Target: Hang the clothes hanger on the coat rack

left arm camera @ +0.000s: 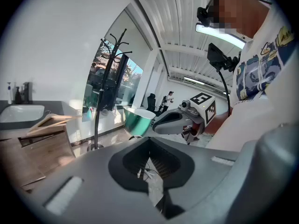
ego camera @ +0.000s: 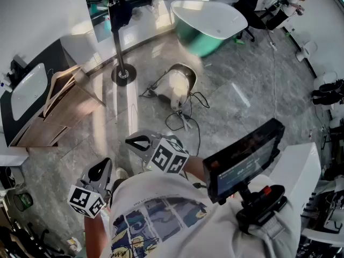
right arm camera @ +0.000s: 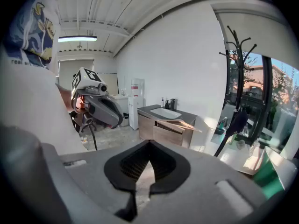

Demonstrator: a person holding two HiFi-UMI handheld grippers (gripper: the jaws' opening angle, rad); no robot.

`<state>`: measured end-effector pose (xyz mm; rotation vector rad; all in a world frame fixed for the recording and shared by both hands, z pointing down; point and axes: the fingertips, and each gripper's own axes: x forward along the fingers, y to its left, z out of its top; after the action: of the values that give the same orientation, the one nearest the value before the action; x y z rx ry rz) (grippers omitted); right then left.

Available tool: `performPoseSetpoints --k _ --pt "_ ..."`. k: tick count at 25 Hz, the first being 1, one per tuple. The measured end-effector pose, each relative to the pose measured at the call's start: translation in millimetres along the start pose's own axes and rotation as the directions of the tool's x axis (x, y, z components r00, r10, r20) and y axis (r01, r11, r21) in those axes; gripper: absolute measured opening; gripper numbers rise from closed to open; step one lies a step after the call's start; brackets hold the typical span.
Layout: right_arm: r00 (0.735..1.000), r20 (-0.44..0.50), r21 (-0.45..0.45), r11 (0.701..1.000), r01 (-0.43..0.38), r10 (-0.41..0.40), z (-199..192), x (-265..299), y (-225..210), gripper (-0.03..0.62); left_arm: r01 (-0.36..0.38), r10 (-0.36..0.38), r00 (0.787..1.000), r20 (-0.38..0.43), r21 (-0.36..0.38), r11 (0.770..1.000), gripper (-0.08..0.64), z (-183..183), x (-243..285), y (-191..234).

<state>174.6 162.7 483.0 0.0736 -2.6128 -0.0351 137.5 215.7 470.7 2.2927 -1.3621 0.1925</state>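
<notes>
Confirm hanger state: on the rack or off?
Off. The wooden hanger lies on the vanity cabinet beside the sink, apart from the coat rack, which stands on the floor.

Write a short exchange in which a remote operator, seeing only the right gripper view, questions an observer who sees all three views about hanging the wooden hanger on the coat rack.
Operator: The right gripper is shut and empty, and the hanger lies on the cabinet. Does the left gripper hold anything?
Observer: No. Its own view shows its jaws together with nothing between them.
Operator: I see the coat rack and its hooks, but my gripper hides its foot. Where does it stand?
Observer: On a round base on the floor, near the cabinet's corner.
</notes>
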Motion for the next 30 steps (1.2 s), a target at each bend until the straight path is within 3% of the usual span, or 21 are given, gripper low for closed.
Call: performPoseSetpoints --k 10,14,18,22,30 --pt "0.999 0.044 0.056 0.998 -0.013 0.011 -2 -17 -25 0.002 -0.016 0.015 0.999 -0.033 -0.011 1.000 0.002 8 16 -6" --pt "0.999 0.042 0.058 0.998 -0.034 0.032 0 -5 -41 0.033 -0.048 0.047 0.999 -0.027 -0.055 0.997 0.003 8 15 23" --pt "0.998 0.044 0.046 0.998 -0.049 0.047 7 31 -58 0.080 -0.113 0.113 0.994 -0.005 -0.115 0.987 0.024 6 2 85" --pt "0.999 0.032 0.053 0.999 0.001 -0.002 21 64 -82 0.118 -0.163 0.163 0.986 -0.012 -0.144 0.976 0.047 8 -14 168" --pt "0.997 -0.012 0.131 0.988 0.077 -0.076 66 141 -136 0.121 -0.293 0.280 0.955 -0.093 -0.189 0.937 0.067 11 -49 376"
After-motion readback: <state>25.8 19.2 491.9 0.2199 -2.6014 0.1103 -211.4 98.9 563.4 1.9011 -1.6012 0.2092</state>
